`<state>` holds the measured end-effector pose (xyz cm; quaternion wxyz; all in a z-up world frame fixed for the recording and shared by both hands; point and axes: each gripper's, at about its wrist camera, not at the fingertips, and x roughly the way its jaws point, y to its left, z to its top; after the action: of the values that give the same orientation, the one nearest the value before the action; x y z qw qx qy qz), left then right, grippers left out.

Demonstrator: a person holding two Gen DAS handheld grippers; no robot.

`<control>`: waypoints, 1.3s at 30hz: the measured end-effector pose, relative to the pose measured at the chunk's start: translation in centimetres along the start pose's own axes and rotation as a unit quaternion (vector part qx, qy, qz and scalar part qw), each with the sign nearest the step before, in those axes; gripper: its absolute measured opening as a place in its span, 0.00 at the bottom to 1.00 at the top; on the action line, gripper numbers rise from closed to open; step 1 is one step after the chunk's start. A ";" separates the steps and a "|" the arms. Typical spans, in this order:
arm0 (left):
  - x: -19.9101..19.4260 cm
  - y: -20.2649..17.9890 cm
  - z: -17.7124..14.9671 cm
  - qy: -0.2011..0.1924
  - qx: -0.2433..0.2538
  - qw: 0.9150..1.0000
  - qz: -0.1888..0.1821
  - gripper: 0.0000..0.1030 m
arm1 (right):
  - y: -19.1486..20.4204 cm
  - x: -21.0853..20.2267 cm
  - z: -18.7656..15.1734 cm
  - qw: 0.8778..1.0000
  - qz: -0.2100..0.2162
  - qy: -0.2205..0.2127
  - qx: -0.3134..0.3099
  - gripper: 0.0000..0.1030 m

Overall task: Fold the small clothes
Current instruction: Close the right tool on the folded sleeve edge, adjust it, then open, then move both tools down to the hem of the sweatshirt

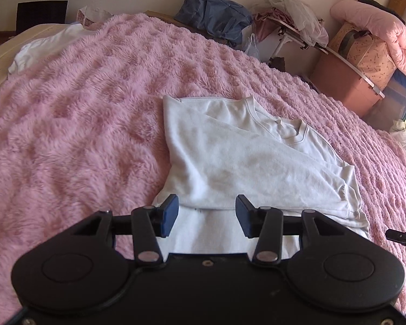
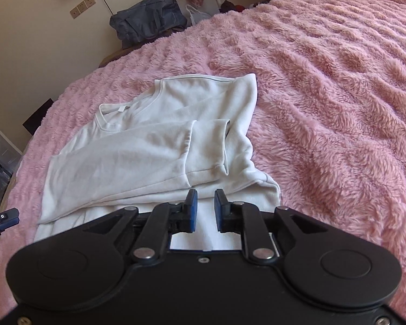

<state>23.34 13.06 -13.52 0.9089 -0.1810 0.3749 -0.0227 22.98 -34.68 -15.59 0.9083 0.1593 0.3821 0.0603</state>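
A white long-sleeved top (image 1: 246,162) lies partly folded on a bed covered by a fluffy pink blanket (image 1: 89,103), its sleeves drawn across the body and its collar toward the far edge. The left hand-held gripper (image 1: 207,215) hovers over the top's near hem with its blue pads wide apart and nothing between them. The right hand-held gripper (image 2: 205,208) sits above the same hem, its pads close together with a narrow gap showing, gripping no cloth. A second white garment (image 1: 48,46) rests at the blanket's far left corner. Beyond the bed, a dark blue bag (image 1: 216,17) slumps against the wall beside a cluttered folding rack (image 1: 292,24), a brown storage box (image 1: 346,81) and a pink quilt (image 1: 379,29). Nothing lies between either tool and the top.
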 end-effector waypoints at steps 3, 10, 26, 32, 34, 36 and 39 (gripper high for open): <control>-1.5 0.3 -0.8 0.000 -0.006 1.000 -0.023 0.48 | 0.5 -3.1 -1.6 1.000 0.007 0.001 -0.009 0.17; 3.0 -1.0 -0.4 -0.074 0.009 0.994 -0.077 0.49 | 0.4 -6.6 -6.4 1.000 0.010 0.015 0.008 0.20; 12.3 -0.8 -0.9 -0.009 0.034 0.998 0.047 0.51 | -2.0 -8.8 -11.7 0.998 -0.025 0.049 0.030 0.20; 3.3 -2.0 -1.1 -0.027 0.037 0.999 -0.004 0.51 | -2.5 -9.6 -12.4 0.998 -0.025 0.055 0.013 0.22; -0.8 -2.0 -2.0 -0.022 0.050 0.998 -0.027 0.52 | -2.7 -10.3 -12.7 0.998 -0.027 0.059 0.000 0.29; -4.4 -1.8 -3.5 -0.011 0.068 0.997 -0.039 0.52 | -3.0 -10.9 -13.1 0.997 -0.027 0.064 -0.015 0.36; -8.3 -0.9 -6.1 0.021 0.091 0.995 -0.026 0.52 | -3.6 -11.8 -13.8 0.995 -0.033 0.080 -0.038 0.37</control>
<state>13.26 11.82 -11.63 0.9126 -0.1065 0.3856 -0.0843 4.80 -37.49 -17.86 0.8817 0.1062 0.4561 0.0572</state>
